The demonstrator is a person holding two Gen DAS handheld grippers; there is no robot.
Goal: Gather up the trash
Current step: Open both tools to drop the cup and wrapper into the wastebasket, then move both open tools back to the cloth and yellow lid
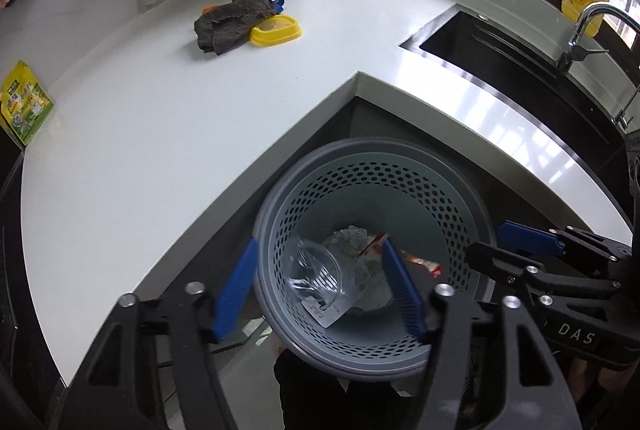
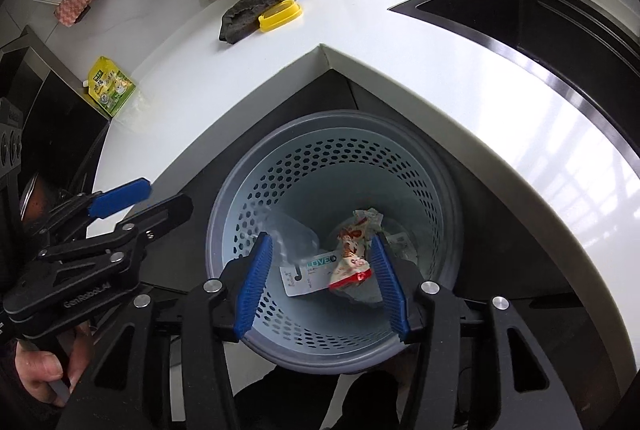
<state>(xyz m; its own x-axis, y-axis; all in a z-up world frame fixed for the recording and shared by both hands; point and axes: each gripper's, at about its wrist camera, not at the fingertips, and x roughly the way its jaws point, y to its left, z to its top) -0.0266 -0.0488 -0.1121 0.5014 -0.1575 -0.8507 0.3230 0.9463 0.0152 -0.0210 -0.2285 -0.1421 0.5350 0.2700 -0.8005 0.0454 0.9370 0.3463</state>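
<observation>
Both tools, left (image 1: 316, 286) and right (image 2: 320, 282), hang released over my bin (image 1: 472, 214), empty-jawed. Trash sits inside: cup (image 1: 316, 270), wrapper (image 2: 352, 254). Beyond, the green packet (image 2: 110, 86) waits on the worktop (image 1: 160, 110); a careless reach could knock it off the edge.

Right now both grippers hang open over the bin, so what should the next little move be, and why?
Probably lift the left gripper away toward the counter, heading for the yellow-green packet. Both it and the right gripper are open and hold nothing, the bin already holds wrappers and a clear cup, and that packet looks like the nearest possible trash, though that is uncertain.
</observation>
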